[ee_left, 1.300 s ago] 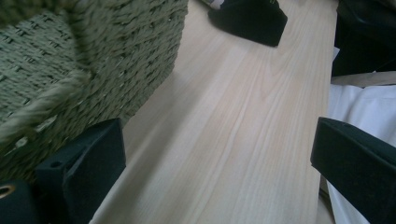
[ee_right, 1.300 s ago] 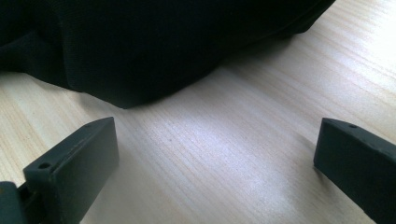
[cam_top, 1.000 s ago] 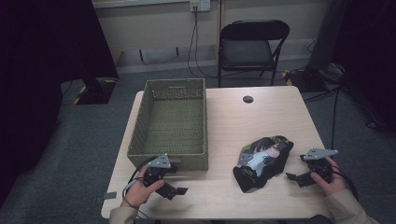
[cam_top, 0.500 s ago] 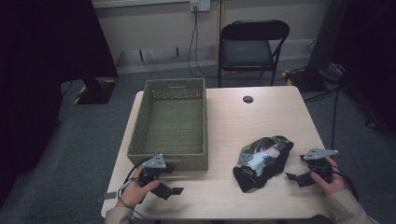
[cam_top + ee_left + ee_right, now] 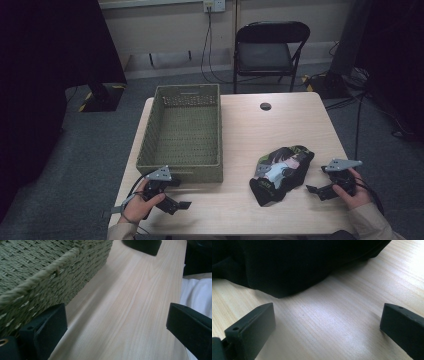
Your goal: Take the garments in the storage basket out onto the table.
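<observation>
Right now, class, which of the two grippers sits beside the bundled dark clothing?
The right gripper; the left gripper sits near the woven basket instead.

Bare table (image 5: pixel 240 130) between basket (image 5: pixel 182 130) and dark garment (image 5: pixel 281 172); both block sideways passage.

Woven basket (image 5: pixel 37 272), wooden table (image 5: pixel 130 310), spread tongs (image 5: pixel 117 327)

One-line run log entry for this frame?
left gripper: open, beside basket | right gripper: open, facing dark garment, apart | garment on table, outside basket
</observation>
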`<state>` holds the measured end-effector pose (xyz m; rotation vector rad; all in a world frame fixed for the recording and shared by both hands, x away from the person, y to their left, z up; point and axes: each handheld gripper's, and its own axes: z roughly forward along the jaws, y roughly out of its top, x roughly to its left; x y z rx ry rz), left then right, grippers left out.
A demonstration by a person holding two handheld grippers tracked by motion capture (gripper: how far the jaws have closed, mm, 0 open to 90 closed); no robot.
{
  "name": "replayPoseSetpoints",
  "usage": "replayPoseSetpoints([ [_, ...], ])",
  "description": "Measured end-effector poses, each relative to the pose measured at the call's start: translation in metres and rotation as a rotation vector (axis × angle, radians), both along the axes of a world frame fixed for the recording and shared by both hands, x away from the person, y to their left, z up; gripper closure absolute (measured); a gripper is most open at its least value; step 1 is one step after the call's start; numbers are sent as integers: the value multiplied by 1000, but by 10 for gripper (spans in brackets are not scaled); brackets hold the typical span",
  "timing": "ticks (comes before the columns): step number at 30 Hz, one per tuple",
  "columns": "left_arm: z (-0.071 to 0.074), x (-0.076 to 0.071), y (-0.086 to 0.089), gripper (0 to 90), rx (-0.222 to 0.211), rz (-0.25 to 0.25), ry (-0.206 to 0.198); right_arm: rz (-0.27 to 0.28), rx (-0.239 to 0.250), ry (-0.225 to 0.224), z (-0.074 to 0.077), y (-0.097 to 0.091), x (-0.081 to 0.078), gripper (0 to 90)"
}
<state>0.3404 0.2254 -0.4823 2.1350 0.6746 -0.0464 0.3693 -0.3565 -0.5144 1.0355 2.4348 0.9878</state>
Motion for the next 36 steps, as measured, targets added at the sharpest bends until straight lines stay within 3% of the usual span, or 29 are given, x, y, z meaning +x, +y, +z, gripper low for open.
replayPoseSetpoints([
  [8,-2,0,8,27,-10,24,9,0,0,0,0,0,0,0],
  [20,-10,1,18,26,26,66,19,0,0,0,0,0,0,0],
  [29,-17,1,24,26,116,97,11,0,0,0,0,0,0,0],
  [36,-22,1,30,27,149,114,0,0,0,0,0,0,0,0],
])
